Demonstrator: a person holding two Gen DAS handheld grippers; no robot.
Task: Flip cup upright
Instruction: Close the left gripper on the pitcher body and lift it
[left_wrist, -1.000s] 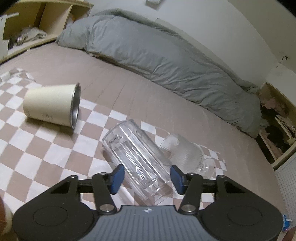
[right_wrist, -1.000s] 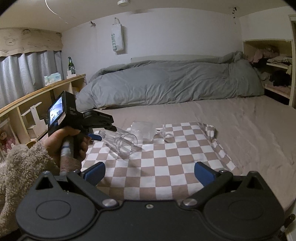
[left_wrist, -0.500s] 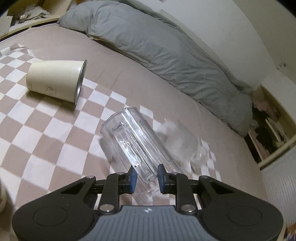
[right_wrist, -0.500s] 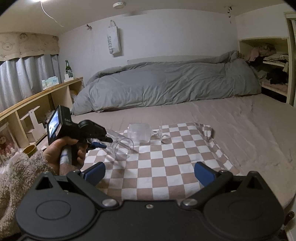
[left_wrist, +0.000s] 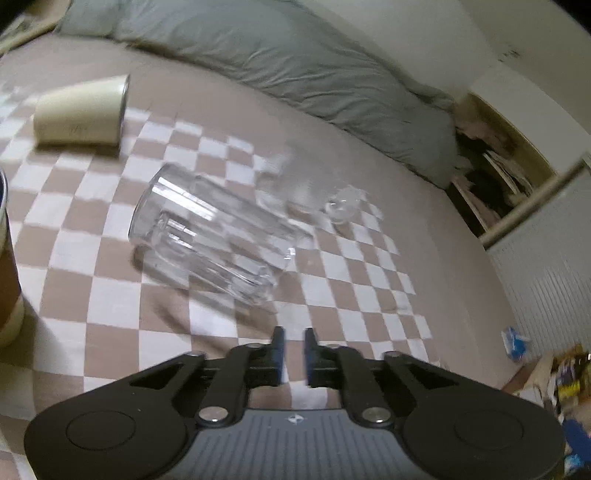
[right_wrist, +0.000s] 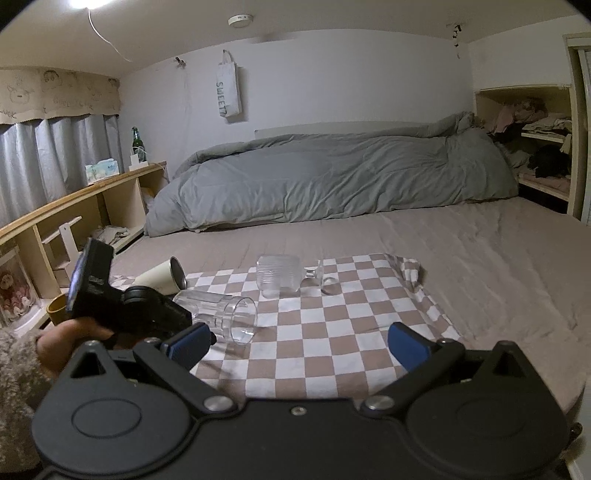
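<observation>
A tall clear glass cup (left_wrist: 210, 236) lies on its side on the checkered cloth (left_wrist: 332, 280); it also shows in the right wrist view (right_wrist: 225, 314). My left gripper (left_wrist: 294, 343) is pulled back from it, its fingers nearly together with nothing between them. A cream metal cup (left_wrist: 81, 110) lies on its side farther left, and a ribbed stemmed glass (right_wrist: 280, 277) lies on its side behind. My right gripper (right_wrist: 295, 341) is open and empty above the cloth's near edge.
A brown and cream cup (left_wrist: 7, 266) stands upright at the left edge. A grey duvet (right_wrist: 332, 177) lies along the wall. Wooden shelves (right_wrist: 74, 221) run on the left. The bed edge is on the right.
My left gripper had closed on the clear glass cup's base, then lost it and drew back. The cup now lies on the cloth, turned more to the left.
</observation>
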